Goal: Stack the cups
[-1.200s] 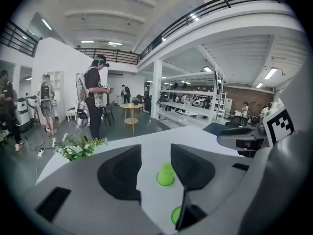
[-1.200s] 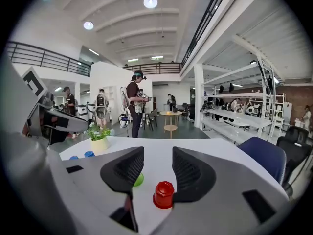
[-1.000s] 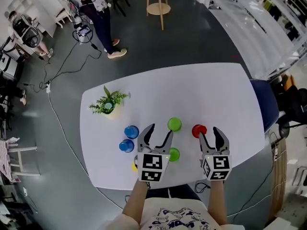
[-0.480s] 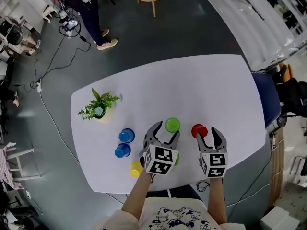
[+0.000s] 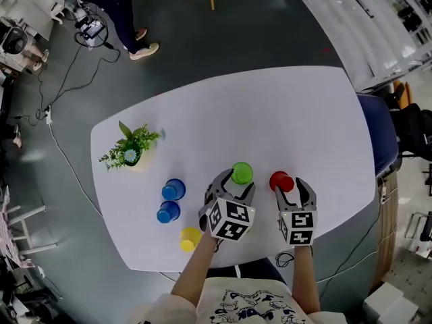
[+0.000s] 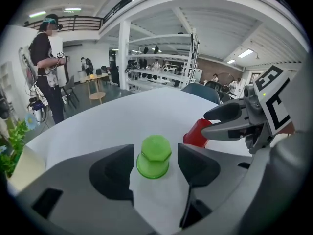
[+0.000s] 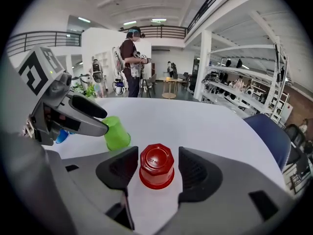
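Upside down on the white table (image 5: 270,113) stand a green cup (image 5: 241,173) and a red cup (image 5: 281,181). My left gripper (image 5: 231,183) is open, its jaws on either side of the green cup (image 6: 154,156) without touching it; they have just been opening. My right gripper (image 5: 291,187) is open too, its jaws flanking the red cup (image 7: 156,165) with a gap on each side, and they have also just been opening. Two blue cups (image 5: 173,189) and a yellow cup (image 5: 190,239) stand to the left. A second green cup seen earlier is hidden under the left gripper.
A small potted plant (image 5: 131,150) stands at the table's left end. A dark blue chair (image 5: 378,133) is at the right edge. A person (image 5: 121,5) stands on the floor beyond the table, among cables.
Both grippers have come down toward the table and forward. The left gripper's jaws now straddle the far green cup and the right gripper's jaws the red cup. The near green cup went out of sight.
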A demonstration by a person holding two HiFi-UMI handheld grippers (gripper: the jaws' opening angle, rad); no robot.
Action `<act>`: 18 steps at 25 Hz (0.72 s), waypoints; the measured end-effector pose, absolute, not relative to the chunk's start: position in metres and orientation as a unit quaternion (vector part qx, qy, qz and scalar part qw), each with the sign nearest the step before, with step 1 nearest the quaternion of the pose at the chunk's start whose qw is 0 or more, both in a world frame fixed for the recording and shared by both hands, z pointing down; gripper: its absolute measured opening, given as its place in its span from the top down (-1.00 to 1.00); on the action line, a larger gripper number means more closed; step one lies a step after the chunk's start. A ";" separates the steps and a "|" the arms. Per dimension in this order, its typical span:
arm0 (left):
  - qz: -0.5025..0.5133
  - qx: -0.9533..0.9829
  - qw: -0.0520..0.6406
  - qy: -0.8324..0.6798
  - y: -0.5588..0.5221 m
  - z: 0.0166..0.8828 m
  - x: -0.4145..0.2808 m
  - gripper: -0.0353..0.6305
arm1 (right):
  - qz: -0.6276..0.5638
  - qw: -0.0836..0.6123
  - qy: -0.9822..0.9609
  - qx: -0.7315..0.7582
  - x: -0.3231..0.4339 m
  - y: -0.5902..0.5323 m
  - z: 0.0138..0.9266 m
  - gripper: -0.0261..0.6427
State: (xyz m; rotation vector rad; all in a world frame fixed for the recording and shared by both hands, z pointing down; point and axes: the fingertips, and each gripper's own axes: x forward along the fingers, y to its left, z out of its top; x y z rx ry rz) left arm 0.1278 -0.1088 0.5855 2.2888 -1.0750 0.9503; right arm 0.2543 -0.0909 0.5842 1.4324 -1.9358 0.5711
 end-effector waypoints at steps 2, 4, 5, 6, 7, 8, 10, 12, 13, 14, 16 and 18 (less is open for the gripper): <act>0.349 0.826 0.217 -0.386 -0.110 0.592 0.130 0.03 | 0.222 0.332 -0.738 0.544 0.254 -0.092 0.590 0.11; 0.351 0.823 0.220 -0.390 -0.113 0.598 0.132 0.03 | 0.225 0.335 -0.739 0.540 0.254 -0.093 0.595 0.13; 0.350 0.821 0.221 -0.394 -0.115 0.600 0.131 0.04 | 0.226 0.335 -0.739 0.539 0.254 -0.093 0.597 0.16; 0.348 0.818 0.222 -0.400 -0.117 0.602 0.131 0.09 | 0.227 0.336 -0.738 0.539 0.253 -0.094 0.599 0.19; 0.346 0.817 0.223 -0.405 -0.119 0.604 0.129 0.20 | 0.227 0.335 -0.739 0.539 0.253 -0.096 0.599 0.20; 0.342 0.816 0.224 -0.408 -0.120 0.604 0.128 0.20 | 0.226 0.334 -0.740 0.538 0.251 -0.098 0.598 0.20; 0.333 0.817 0.232 -0.409 -0.119 0.604 0.126 0.21 | 0.219 0.329 -0.746 0.536 0.247 -0.102 0.593 0.20; 0.326 0.816 0.242 -0.411 -0.117 0.601 0.123 0.21 | 0.207 0.325 -0.758 0.527 0.239 -0.109 0.585 0.20; 0.325 0.814 0.245 -0.414 -0.116 0.599 0.120 0.21 | 0.199 0.325 -0.764 0.520 0.234 -0.112 0.582 0.20; 0.324 0.812 0.246 -0.419 -0.115 0.598 0.116 0.21 | 0.192 0.326 -0.771 0.513 0.228 -0.115 0.579 0.20; 0.325 0.805 0.244 -0.432 -0.114 0.597 0.105 0.21 | 0.178 0.330 -0.783 0.495 0.215 -0.119 0.577 0.20; 0.324 0.798 0.242 -0.447 -0.114 0.596 0.095 0.21 | 0.170 0.334 -0.795 0.477 0.201 -0.122 0.577 0.20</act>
